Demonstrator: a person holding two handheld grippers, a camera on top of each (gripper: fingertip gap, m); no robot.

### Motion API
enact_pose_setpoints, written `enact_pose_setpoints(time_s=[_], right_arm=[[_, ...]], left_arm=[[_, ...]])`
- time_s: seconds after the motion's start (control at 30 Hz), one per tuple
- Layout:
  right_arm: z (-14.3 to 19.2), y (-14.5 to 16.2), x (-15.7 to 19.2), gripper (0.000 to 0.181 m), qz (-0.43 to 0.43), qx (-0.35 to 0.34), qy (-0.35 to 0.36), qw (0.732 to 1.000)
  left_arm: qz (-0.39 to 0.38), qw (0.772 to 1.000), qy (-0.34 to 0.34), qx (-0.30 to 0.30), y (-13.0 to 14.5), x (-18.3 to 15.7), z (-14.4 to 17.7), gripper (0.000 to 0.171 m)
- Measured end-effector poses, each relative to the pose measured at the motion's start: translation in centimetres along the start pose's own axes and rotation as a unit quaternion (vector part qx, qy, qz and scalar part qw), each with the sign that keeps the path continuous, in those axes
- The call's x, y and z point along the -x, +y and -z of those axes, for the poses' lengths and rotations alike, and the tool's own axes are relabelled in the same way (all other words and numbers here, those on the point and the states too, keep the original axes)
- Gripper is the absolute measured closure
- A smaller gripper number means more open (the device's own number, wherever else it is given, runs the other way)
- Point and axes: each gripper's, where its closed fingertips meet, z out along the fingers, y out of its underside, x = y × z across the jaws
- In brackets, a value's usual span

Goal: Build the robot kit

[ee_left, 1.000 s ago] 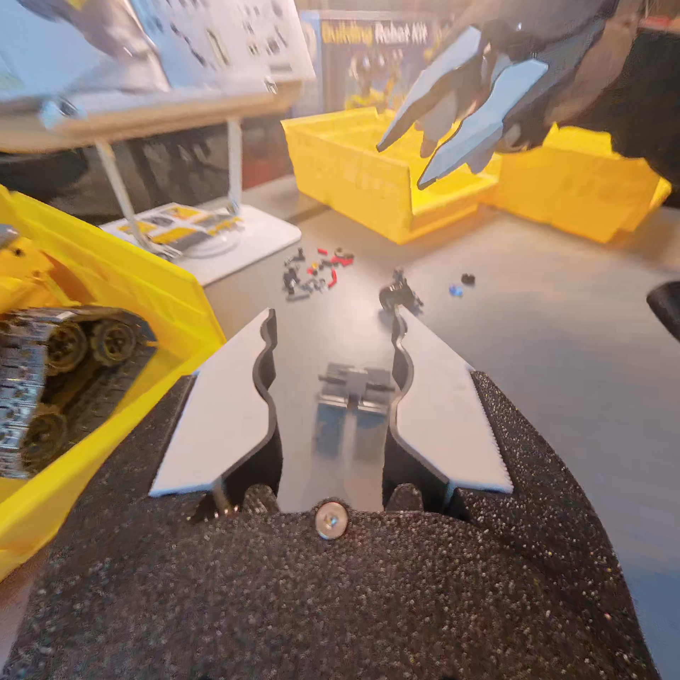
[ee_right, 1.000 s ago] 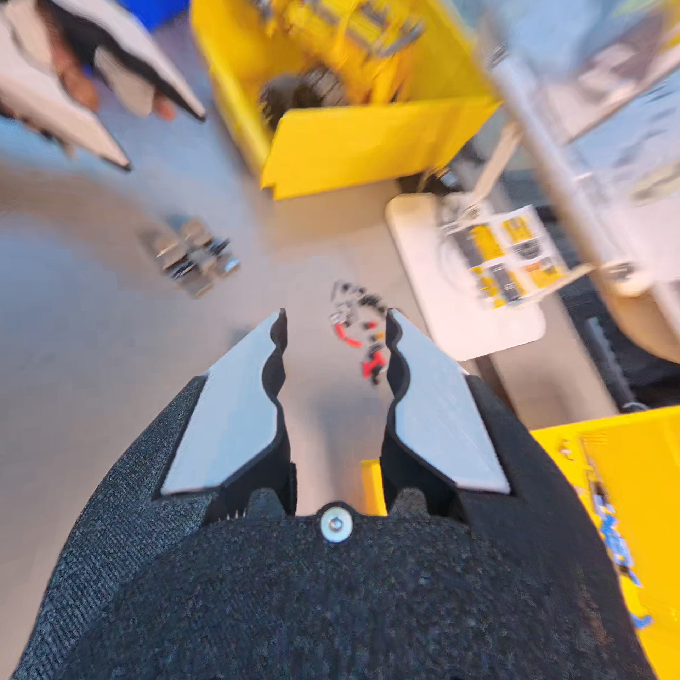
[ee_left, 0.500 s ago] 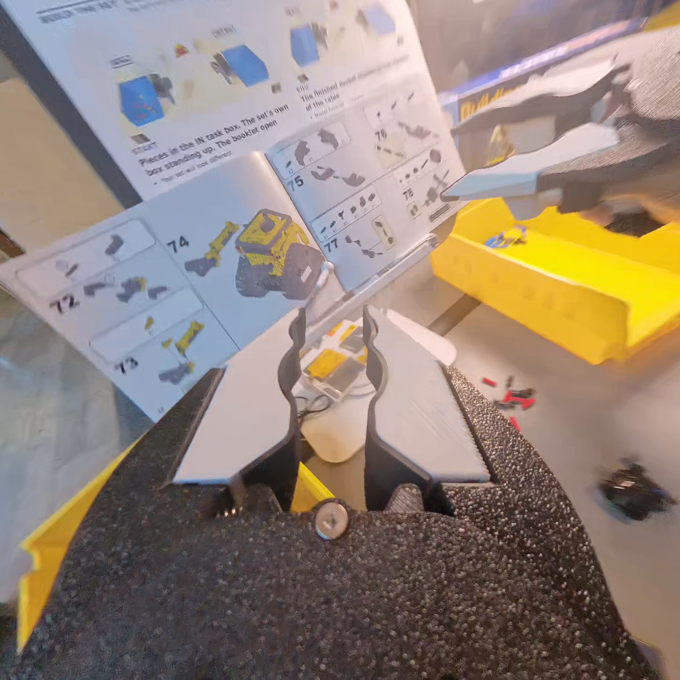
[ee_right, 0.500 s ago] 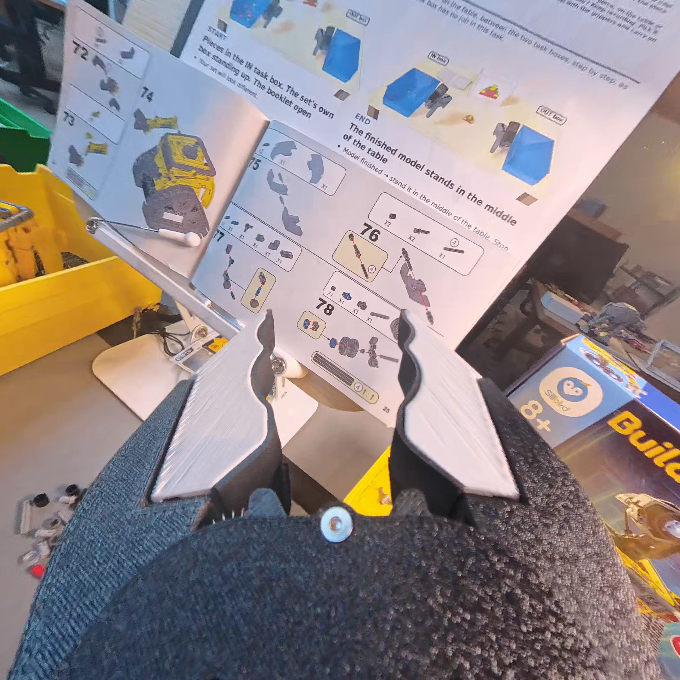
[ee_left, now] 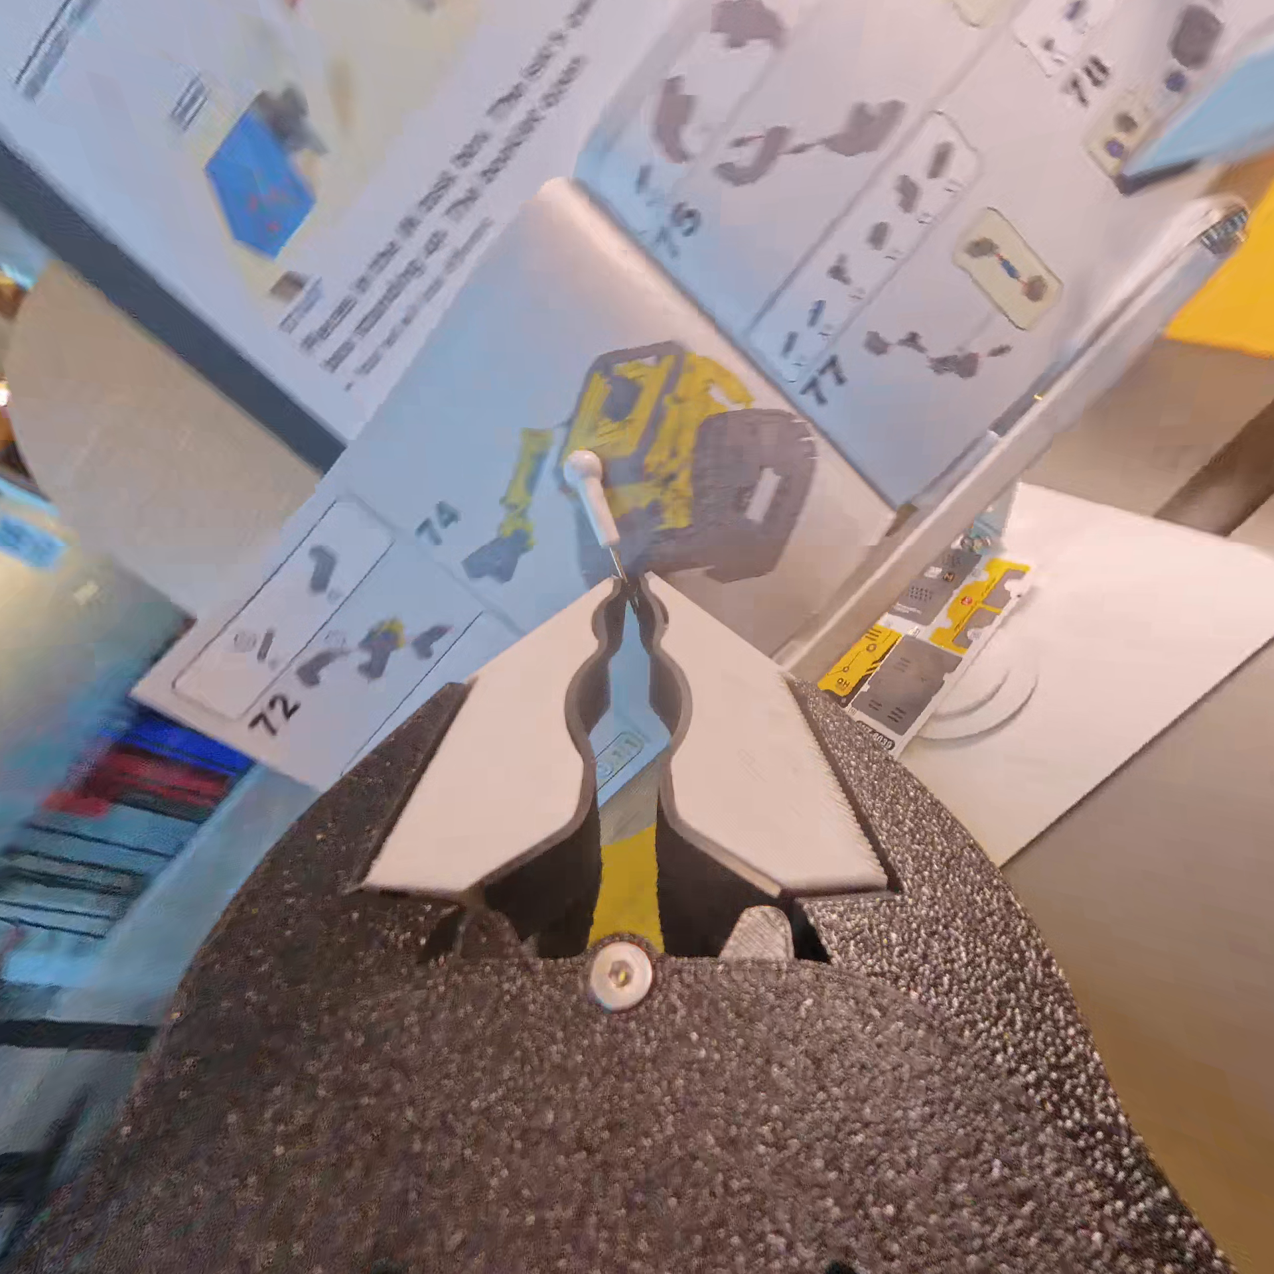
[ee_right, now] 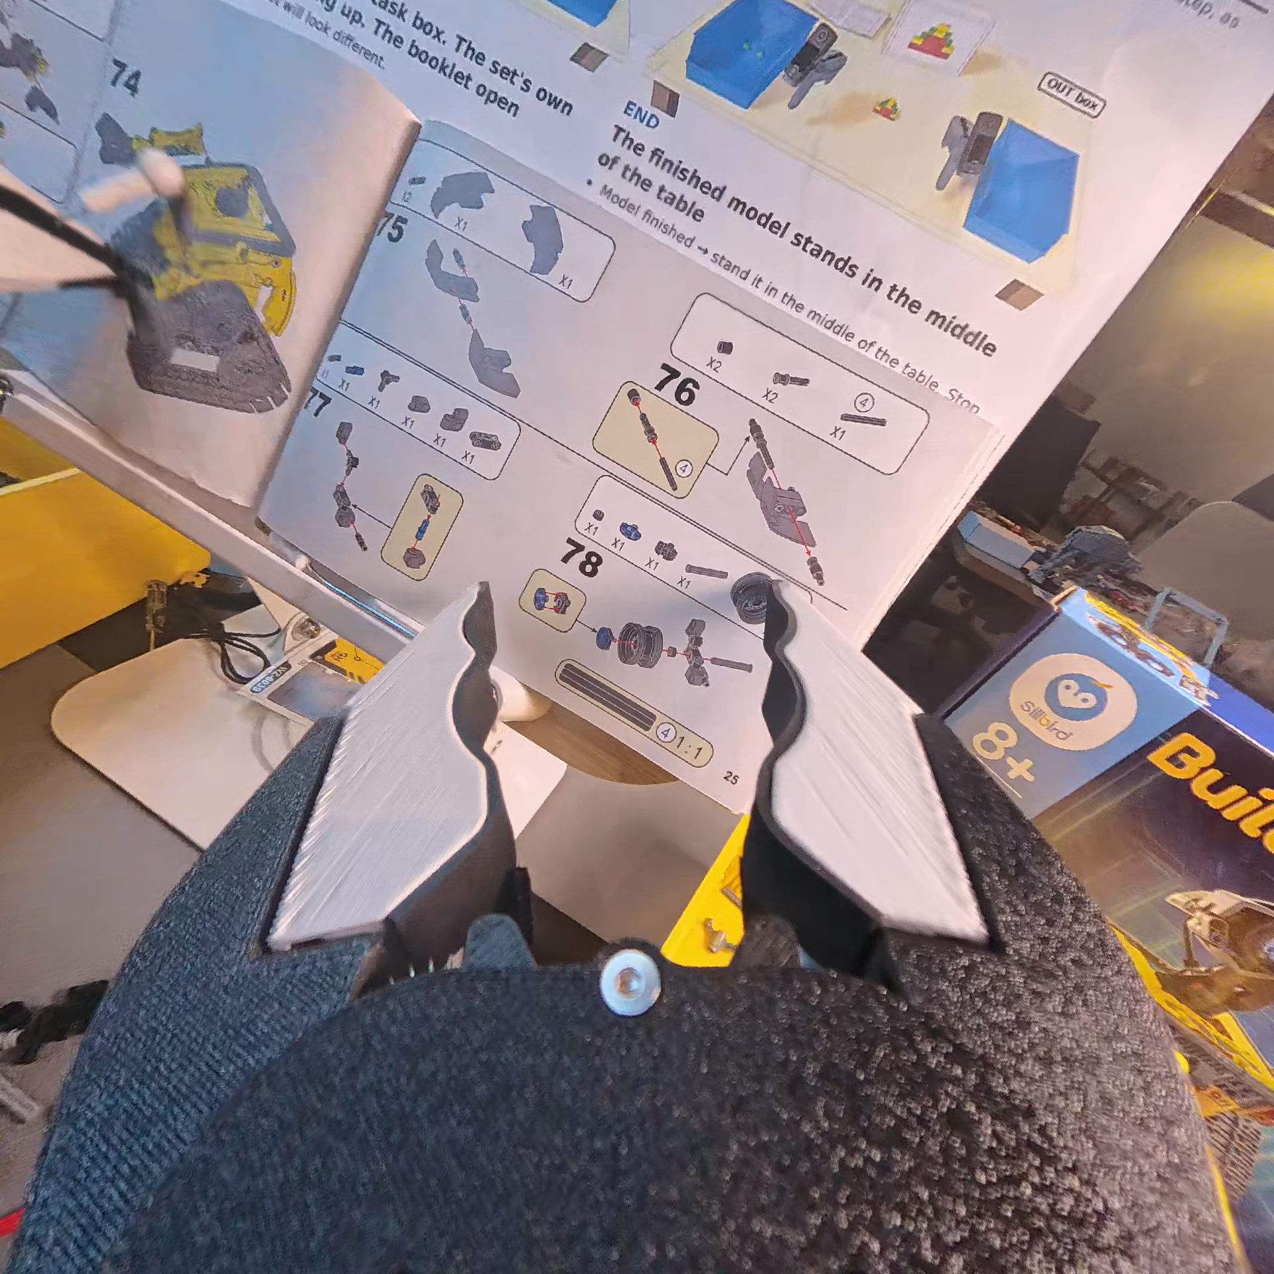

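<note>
An open instruction booklet stands on a book stand. My left gripper is shut on the thin wire of the stand's white-tipped page holder, in front of the left page with the yellow vehicle picture. In the right wrist view the left gripper's fingertips show blurred at the left edge, at the page holder. My right gripper is open and empty, close in front of the lower part of the booklet's right page.
A large printed sheet stands behind the booklet. The stand's white base rests on the grey table, also in the left wrist view. A yellow bin is at the left. The set's picture box is at the right.
Both grippers rose from the table to the booklet. The left gripper closed on the page holder wire. The right gripper moved closer to the right page and opened wider.
</note>
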Motion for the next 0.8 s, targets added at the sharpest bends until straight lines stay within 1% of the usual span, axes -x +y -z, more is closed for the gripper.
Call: enact_pose_setpoints(time_s=[0.03,0.1,0.17,0.27,0.37,0.5,0.63,0.73,0.8], right_arm=[[0.0,0.1,0.0,0.103,0.003,0.000,0.003,1.000],[0.0,0.2,-0.1,0.103,0.004,-0.001,0.005,1.000],[0.0,0.3,0.0,0.103,0.005,0.000,0.004,1.000],[0.0,0.4,0.0,0.102,0.010,0.003,0.004,1.000],[0.0,0.6,0.2,0.100,0.012,0.005,0.006,1.000],[0.0,0.7,0.3,0.098,0.013,0.009,0.008,1.000],[0.0,0.7,0.4,0.097,0.008,0.016,0.007,1.000],[0.0,0.7,0.5,0.095,0.005,0.022,0.010,1.000],[-0.1,0.6,0.6,0.093,0.003,0.025,0.012,1.000]], left_arm=[[0.050,0.999,0.004,0.002,0.6,0.9,0.1,0.168],[0.149,0.989,0.019,0.005,2.1,2.2,0.4,0.166],[0.202,0.979,0.028,0.003,3.6,2.8,0.7,0.164],[0.243,0.969,0.038,0.001,5.1,2.8,1.3,0.161],[0.283,0.958,0.046,0.003,5.9,2.6,1.8,0.160],[0.335,0.941,0.048,-0.002,6.6,2.2,2.2,0.158],[0.366,0.930,0.036,0.002,7.1,1.9,2.7,0.156],[0.422,0.906,0.040,0.000,7.3,1.5,3.1,0.155],[0.435,0.900,0.039,-0.008,7.3,1.4,3.6,0.155]])
